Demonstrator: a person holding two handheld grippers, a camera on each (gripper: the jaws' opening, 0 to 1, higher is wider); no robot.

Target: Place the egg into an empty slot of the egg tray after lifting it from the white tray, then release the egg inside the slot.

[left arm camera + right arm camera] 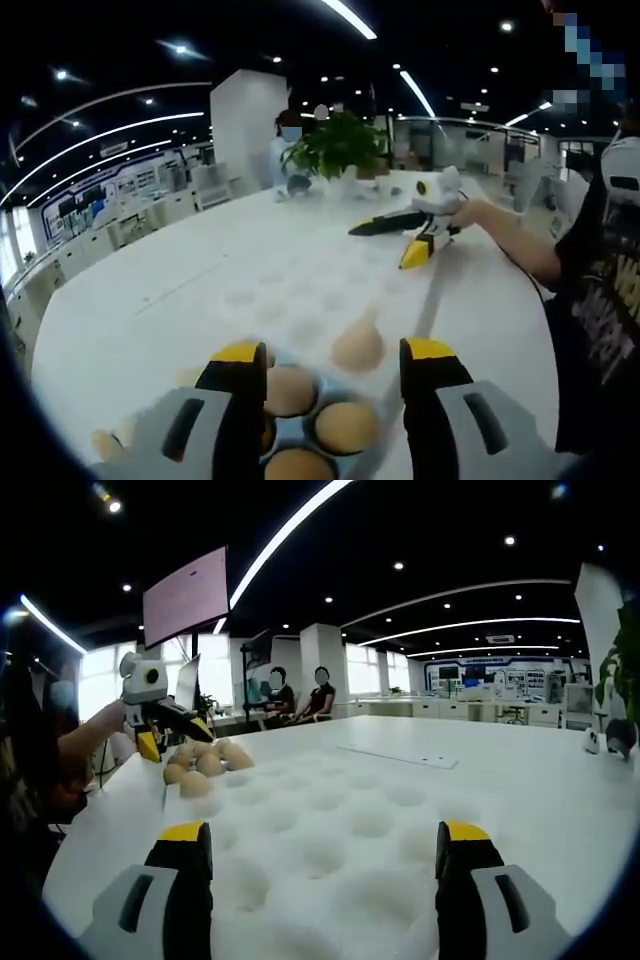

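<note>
Both grippers, left gripper (335,372) and right gripper (325,858), are held wide open, nothing gripped. Eggs (357,347) are clustered just beyond the left jaws, on the white tray (330,830). Fragile, light, smooth (prob. slippery): to be pinched gently across the midsection.

The egg tray (340,830) lies on the desk (520,770) and serves as the landmark. In the right gripper view, the right gripper (325,865) hangs over the near end of the egg tray, with its jaws set apart. At the far left corner of the egg tray sit the eggs (205,762), and the left gripper (172,732) hangs just above them. Behind the egg tray, beyond the desk, two people (300,695) sit. In the left gripper view, a plant (340,145) stands on the desk beyond the egg tray.
</note>
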